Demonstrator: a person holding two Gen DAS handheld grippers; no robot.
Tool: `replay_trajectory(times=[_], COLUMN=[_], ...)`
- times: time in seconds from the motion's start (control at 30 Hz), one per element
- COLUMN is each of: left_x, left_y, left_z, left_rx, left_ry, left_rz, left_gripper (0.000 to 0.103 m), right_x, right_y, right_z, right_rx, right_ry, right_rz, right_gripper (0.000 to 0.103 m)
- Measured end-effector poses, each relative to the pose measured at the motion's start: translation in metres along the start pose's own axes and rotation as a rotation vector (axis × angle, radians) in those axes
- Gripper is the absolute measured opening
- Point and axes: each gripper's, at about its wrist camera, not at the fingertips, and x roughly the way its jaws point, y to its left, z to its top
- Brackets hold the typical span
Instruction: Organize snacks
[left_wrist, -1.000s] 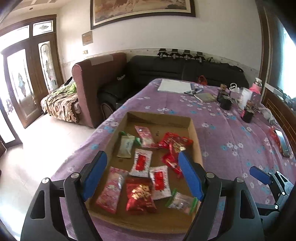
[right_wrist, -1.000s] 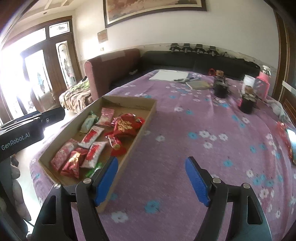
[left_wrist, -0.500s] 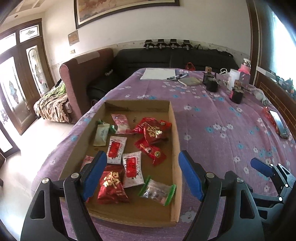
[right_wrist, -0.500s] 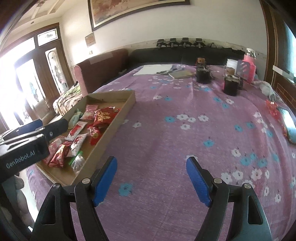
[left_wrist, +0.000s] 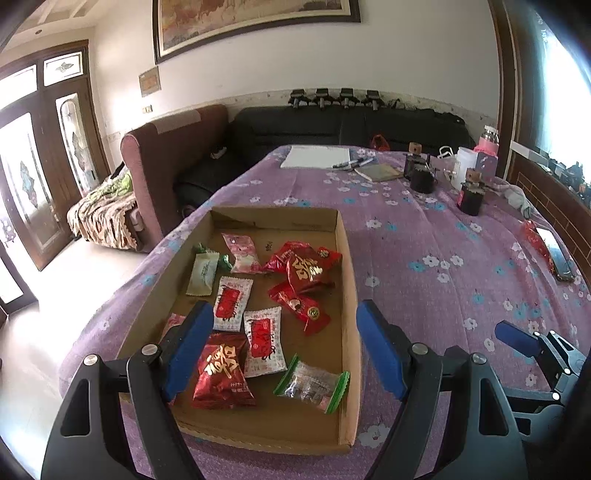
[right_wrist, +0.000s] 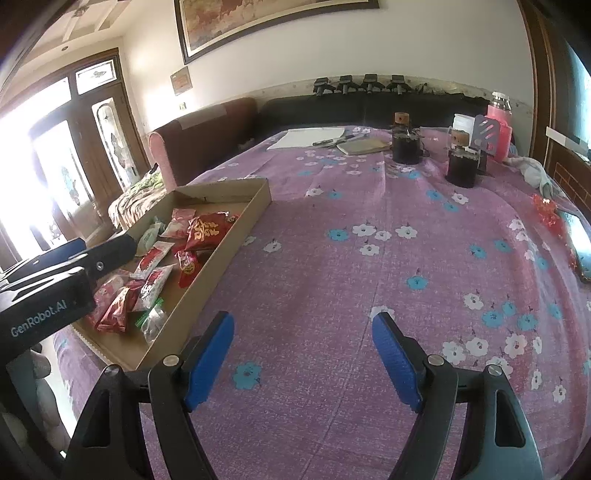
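My left gripper (left_wrist: 284, 347) hangs over the near end of the cardboard tray (left_wrist: 347, 295), its blue pads spread wide with nothing between them. My right gripper (right_wrist: 303, 360) is just as wide apart and empty, over bare purple flowered tablecloth (right_wrist: 369, 258) to the right of the tray. Nearest me in the tray lie a clear green-edged packet (left_wrist: 314, 382) and a red foil packet (left_wrist: 221, 373), the red one with its long axis running away from me. Beyond them two white-and-red sachets (left_wrist: 263, 338) also lie lengthwise along the tray, one slightly tilted. Further in, a heap of red packets (left_wrist: 304, 267) sits against the right wall, with a pale green sachet (left_wrist: 202, 272) and a pink one (left_wrist: 242, 253) to the left. The tray's long axis points away from me toward the black sofa (left_wrist: 351, 125). Far across the table stand dark jars (right_wrist: 461, 168) and a notepad (right_wrist: 306, 138).
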Motion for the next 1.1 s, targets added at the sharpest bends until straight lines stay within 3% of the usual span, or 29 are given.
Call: replay_trajectory(times=[0.57, 0.77, 0.8, 0.87, 1.0, 1.1], left_x=[-0.029, -0.048, -0.052, -0.063, -0.09, -0.096], left_y=[0.027, 0.037, 0.04, 0.046, 0.06, 0.066], left_z=[-0.003, -0.005, -0.005, -0.005, -0.01, -0.011], left_rx=[-0.069, -0.096, -0.111, -0.142, -0.219, -0.254], left_ry=[-0.107, -0.188, -0.21, -0.261, -0.397, -0.417], left_rz=[0.04, 0.068, 0.073, 0.087, 0.119, 0.134], left_gripper=[0.08, 0.08, 0.081, 0.093, 0.101, 0.103], right_x=[-0.01, -0.028, -0.03, -0.036, -0.044, -0.046], right_y=[0.015, 0.03, 0.031, 0.035, 0.045, 0.052], right_z=[-0.003, -0.001, 0.0, 0.001, 0.0, -0.001], right_rx=[-0.07, -0.11, -0.112, -0.119, -0.144, -0.161], right_ry=[-0.045, -0.077, -0.082, -0.096, -0.114, -0.116], right_rz=[-0.068, -0.061, -0.059, -0.052, -0.044, -0.035], right_gripper=[0.08, 0.08, 0.08, 0.081, 0.084, 0.084])
